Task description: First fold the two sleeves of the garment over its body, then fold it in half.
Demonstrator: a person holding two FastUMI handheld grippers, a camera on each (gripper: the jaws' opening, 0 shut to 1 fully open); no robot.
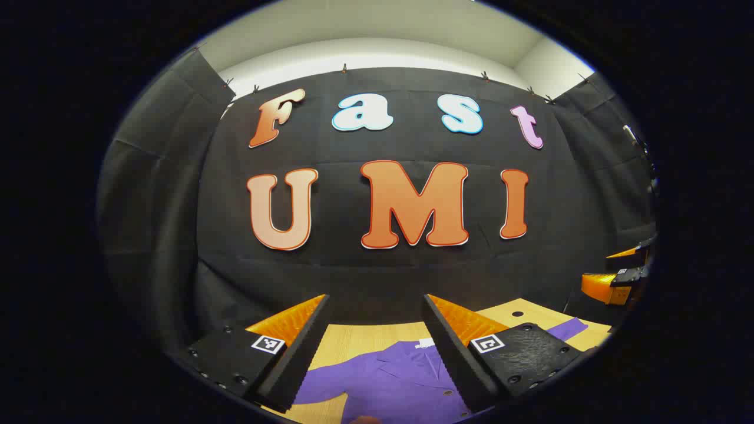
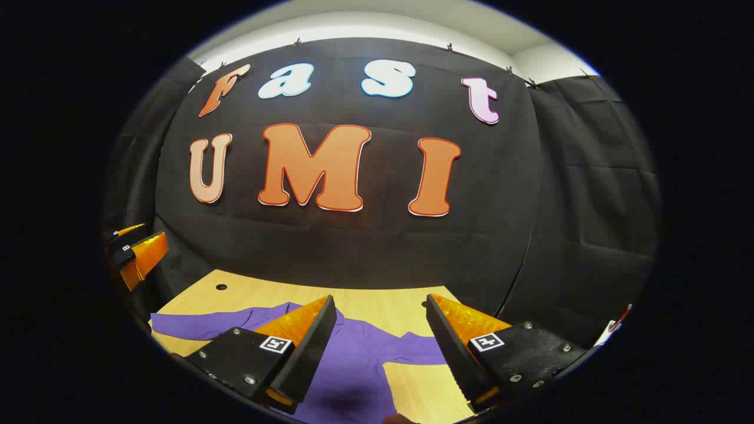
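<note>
In the left gripper view, the left gripper (image 1: 375, 347) sat at the bottom of the frame with its two fingers spread wide, and nothing was held between them. Through that gap, low in the centre, lay the purple garment (image 1: 394, 380), flat on the wooden table (image 1: 347, 341). Its collar with a small white tag showed just above the middle of the gap, and a button or two ran down the front. One sleeve (image 1: 568, 327) stretched out toward the lower right, behind the right-hand finger. Far off at the right edge of the frame the right gripper (image 1: 618, 277) was up above the table; whether it was open or not could not be told from here.

Over to the right gripper view: the right gripper (image 2: 380, 347) was also wide open at the bottom of the frame, gripping nothing. The garment (image 2: 353, 359) spread beneath and between its fingers, one sleeve (image 2: 194, 324) reaching away to the lower left, another sleeve (image 2: 421, 347) running toward the right-hand finger, with bare table (image 2: 389, 306) beyond. At the left edge, mid-height, the left gripper (image 2: 132, 250) was raised clear of the table.
</note>
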